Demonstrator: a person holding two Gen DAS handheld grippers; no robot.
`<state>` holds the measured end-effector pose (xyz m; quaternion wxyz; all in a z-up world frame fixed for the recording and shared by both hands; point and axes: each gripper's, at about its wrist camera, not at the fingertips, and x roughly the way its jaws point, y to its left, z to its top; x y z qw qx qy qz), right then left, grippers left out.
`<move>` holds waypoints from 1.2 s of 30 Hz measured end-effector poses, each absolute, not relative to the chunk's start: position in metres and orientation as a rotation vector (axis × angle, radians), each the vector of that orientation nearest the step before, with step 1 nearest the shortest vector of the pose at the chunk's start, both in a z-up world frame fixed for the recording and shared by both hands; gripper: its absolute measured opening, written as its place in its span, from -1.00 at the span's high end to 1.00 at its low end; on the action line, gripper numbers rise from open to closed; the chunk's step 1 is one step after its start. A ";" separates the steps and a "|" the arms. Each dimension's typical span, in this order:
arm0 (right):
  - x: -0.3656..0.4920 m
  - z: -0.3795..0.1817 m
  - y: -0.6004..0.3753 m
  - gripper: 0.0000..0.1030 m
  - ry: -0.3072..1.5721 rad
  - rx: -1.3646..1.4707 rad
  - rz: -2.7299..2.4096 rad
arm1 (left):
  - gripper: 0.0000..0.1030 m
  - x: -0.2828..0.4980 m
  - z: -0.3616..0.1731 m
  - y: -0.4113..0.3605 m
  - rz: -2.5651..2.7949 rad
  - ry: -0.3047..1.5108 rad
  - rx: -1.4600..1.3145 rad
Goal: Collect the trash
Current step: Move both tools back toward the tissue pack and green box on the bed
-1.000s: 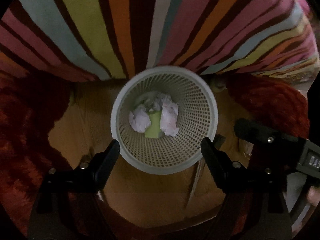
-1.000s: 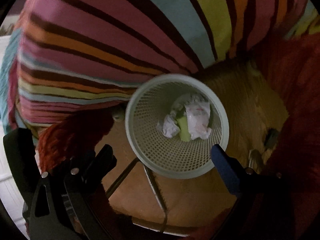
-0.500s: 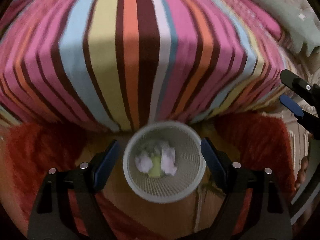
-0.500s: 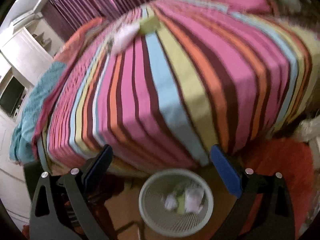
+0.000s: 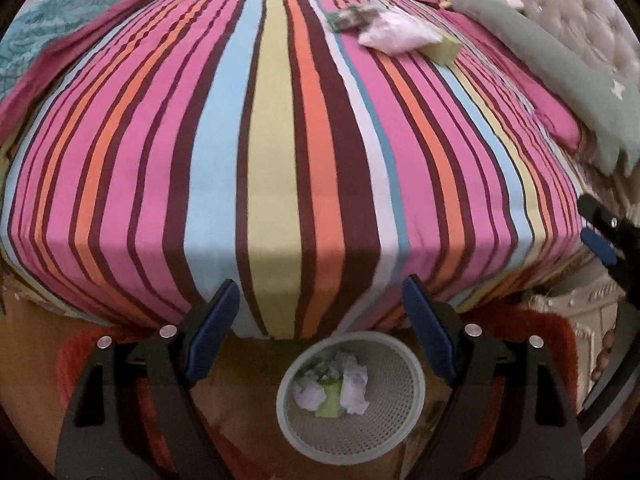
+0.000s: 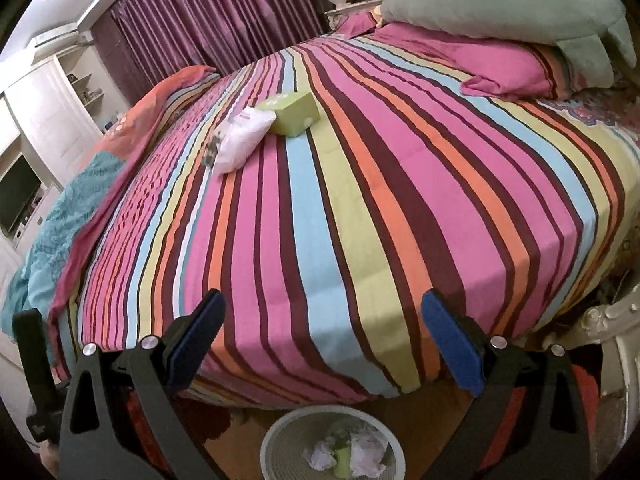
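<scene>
Right now both grippers are held above the floor at the foot of a striped bed [image 6: 360, 184]. Left gripper [image 5: 320, 316]: jaws spread wide, nothing between the blue pads [image 5: 212, 328]. Right gripper [image 6: 322, 338]: same, fingers released, empty.

White mesh wastebasket [image 5: 414, 396] sits on the wood floor at 6 o'clock in both views, just below the bed's edge. Inside it: crumpled white paper [image 5: 354, 386] w/ a light green piece [image 5: 330, 398] in the middle.

More trash on the bedspread, far end: white plastic pouch [image 6: 244, 140] at approx 11 o'clock in the right wrist view, touching a green box [image 6: 296, 114] just beyond it. A small dark wrapper [image 5: 352, 16] lies next to the pouch, at 12–1 o'clock in the left wrist view; too blurred to read.

Green pillow [image 6: 500, 12] over a pink one [image 6: 508, 66] at 1–2 o'clock. Purple curtains [image 6: 208, 12] at 11–12. Red shag rug [image 5: 532, 328] flanks the basket.
</scene>
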<state>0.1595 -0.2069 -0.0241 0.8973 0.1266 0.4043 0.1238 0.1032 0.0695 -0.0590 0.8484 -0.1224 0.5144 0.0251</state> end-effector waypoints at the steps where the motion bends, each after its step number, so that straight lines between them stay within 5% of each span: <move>1: 0.161 -0.023 -0.207 -0.82 0.835 0.259 0.255 | -0.58 0.108 -0.058 0.073 0.058 1.081 -0.268; 36: 0.260 -0.021 -0.170 -0.82 0.802 0.117 0.259 | -0.58 0.246 -0.036 0.108 0.038 1.045 -0.423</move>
